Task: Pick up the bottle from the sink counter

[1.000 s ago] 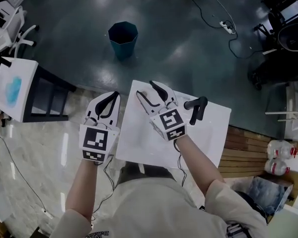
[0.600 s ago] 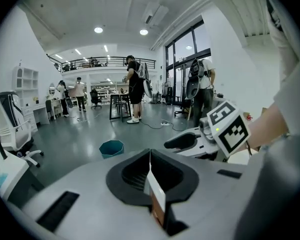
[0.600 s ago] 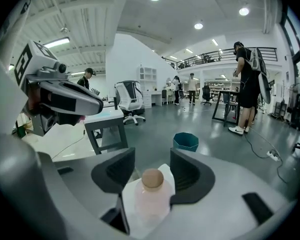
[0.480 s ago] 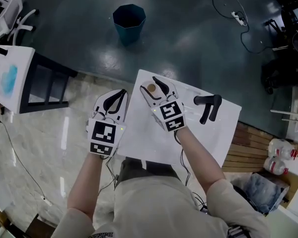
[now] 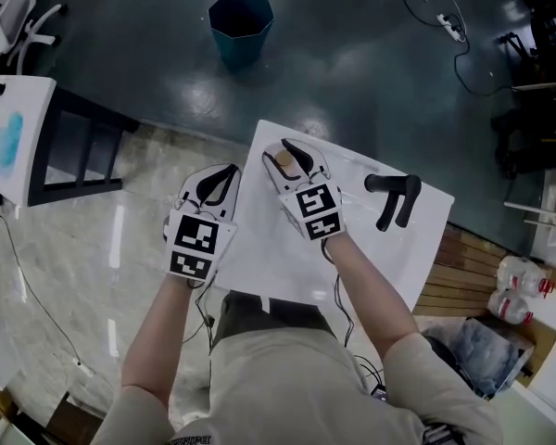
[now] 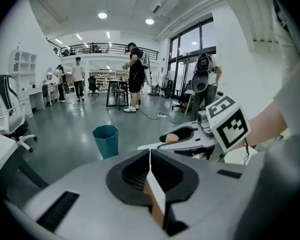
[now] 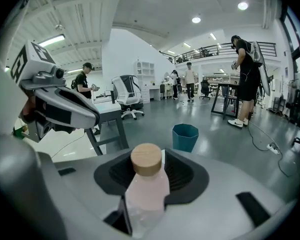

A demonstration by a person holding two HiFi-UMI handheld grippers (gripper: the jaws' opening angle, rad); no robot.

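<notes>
Right fingers: the right gripper [image 7: 149,158] has its fingers round the pale pink translucent bottle with a round wooden cap [image 7: 146,189]. They have just been closing, and the pads look to be against the bottle's sides.
Left fingers: the left gripper [image 6: 150,156] has its fingers pressed together with nothing between them.
Bottle's place: upright between the right fingers, near the far left corner of the white tabletop [image 5: 278,248].
Just changed: both grippers sit lower than in the earlier head views, and the right one has settled round the bottle.
Meaning for the task: I judge that the grasp is being made and the lift is still to come.
Right gripper view only: it shows the bottle's body and how it fills the gap. The head view shows little more than the cap.
Head view only: the left gripper hangs just beside the tabletop's left edge, over the floor. The black tap [image 5: 394,197] stands well to the right of the bottle, and the teal bin [image 5: 241,21] is far off.
Left gripper view only: from the side, the cap pokes up between the right fingers.
</notes>
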